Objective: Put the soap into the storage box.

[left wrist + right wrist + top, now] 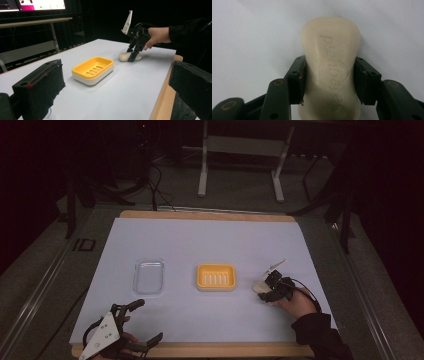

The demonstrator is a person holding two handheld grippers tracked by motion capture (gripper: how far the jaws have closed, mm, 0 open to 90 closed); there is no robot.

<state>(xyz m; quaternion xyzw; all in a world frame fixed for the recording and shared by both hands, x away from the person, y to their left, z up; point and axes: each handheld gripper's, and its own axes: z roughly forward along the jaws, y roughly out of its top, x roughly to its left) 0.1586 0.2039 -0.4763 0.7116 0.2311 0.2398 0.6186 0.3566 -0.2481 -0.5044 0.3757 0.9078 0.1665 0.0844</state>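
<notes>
Right gripper (329,82): it is straddling the soap bar (330,62), one jaw lying along each long flank, both pads looking pressed against the sides, so I judge it to be pinching the bar.
Soap bar position: it is lying flat on the white sheet (210,240), to the right of the yellow soap dish (216,277) and clear of it.
Long axis: in the right gripper view the bar is running straight away from the tool, lengthwise between the jaws, so the grip is crossing its narrow width.
Direction to the dish: from the high view the dish is sitting to the gripper's left, near, with bare sheet between.
Left gripper (131,325): it is resting at the near edge of the table with its jaws spread wide and nothing between them.
Clear lid (148,275): it is lying left of the dish, apart from it, closer to the left gripper.
Nearer hand: the right one is plainly nearer the soap; a short carry leftward looks like the likely move.
</notes>
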